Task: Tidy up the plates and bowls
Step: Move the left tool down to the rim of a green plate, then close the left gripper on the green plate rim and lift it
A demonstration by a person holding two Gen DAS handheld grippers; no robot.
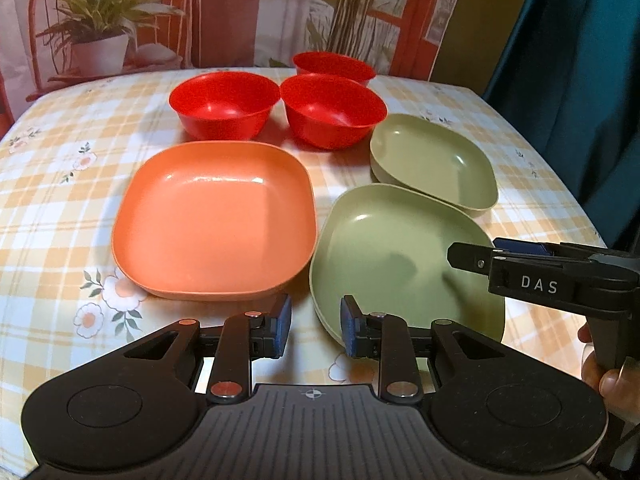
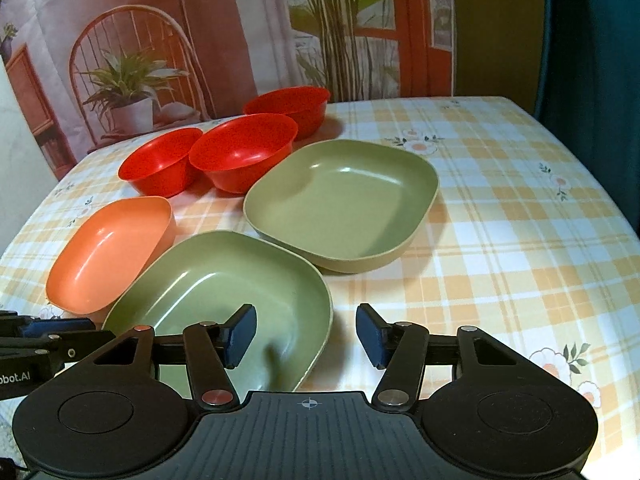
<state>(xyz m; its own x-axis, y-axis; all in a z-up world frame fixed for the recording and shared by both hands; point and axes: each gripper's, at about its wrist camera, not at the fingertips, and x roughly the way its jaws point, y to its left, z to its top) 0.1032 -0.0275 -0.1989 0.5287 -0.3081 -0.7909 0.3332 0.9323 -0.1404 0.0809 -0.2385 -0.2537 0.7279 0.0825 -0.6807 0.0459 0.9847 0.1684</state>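
Observation:
Three red bowls stand at the back of the table. An orange square plate lies at the front left. Two green plates lie to its right, one near and one farther back. My left gripper is open and empty, over the gap between the orange plate and the near green plate. My right gripper is open and empty, straddling the right rim of the near green plate. In the right wrist view the far green plate, orange plate and bowls also show.
The table has a yellow checked floral cloth. A printed backdrop with plants and a chair hangs behind it. A dark teal curtain hangs at the right. The right gripper's side shows over the near green plate in the left wrist view.

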